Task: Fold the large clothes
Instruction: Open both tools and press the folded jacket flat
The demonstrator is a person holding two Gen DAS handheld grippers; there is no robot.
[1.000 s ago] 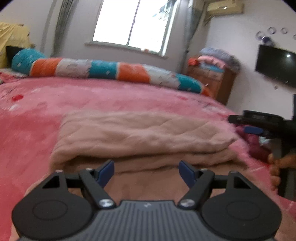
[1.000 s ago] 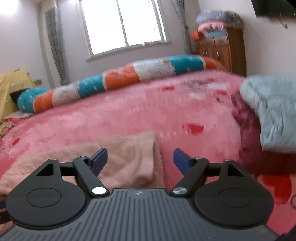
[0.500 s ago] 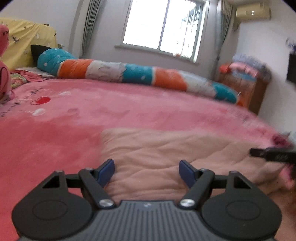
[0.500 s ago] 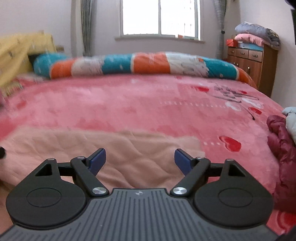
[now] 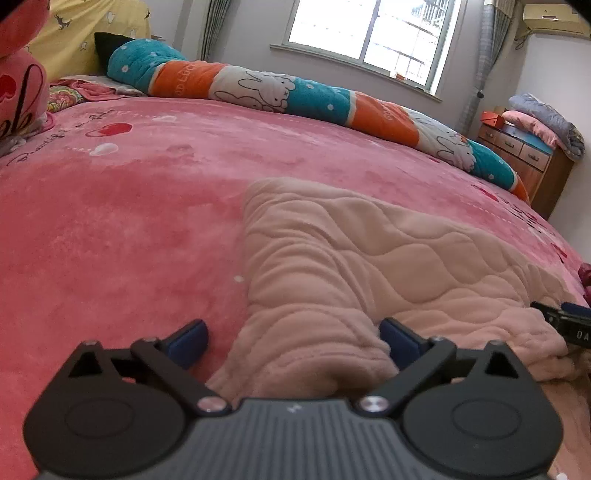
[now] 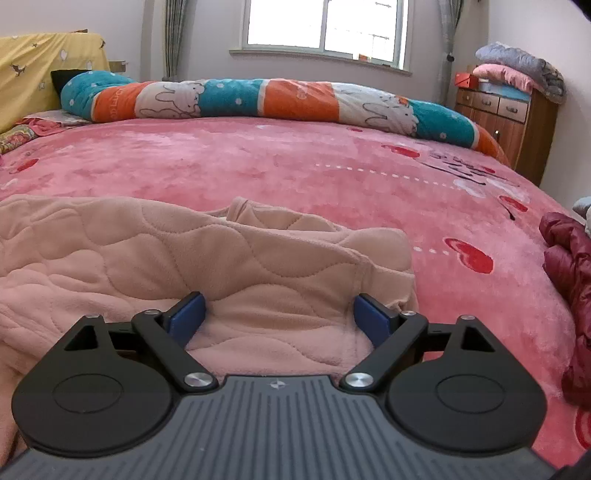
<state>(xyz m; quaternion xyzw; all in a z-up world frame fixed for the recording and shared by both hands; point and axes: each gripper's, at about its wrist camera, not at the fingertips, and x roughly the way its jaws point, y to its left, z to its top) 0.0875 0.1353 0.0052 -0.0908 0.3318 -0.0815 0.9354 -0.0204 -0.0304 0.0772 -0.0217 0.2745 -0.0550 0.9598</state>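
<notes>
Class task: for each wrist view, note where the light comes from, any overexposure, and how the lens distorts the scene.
Left wrist view: daylight from the window, panes blown out white; the fisheye bows the pink bed and tilts the room. Right wrist view: the same window overexposed; the bed curves; the picture is sharp.

Both grippers low, angled down, jaws apart.
Left gripper [image 5: 293, 338] is opening, its blue pads [image 5: 186, 341] spread wide; right gripper [image 6: 279, 319] is spread too, pads [image 6: 371, 321] gripping nothing.
</notes>
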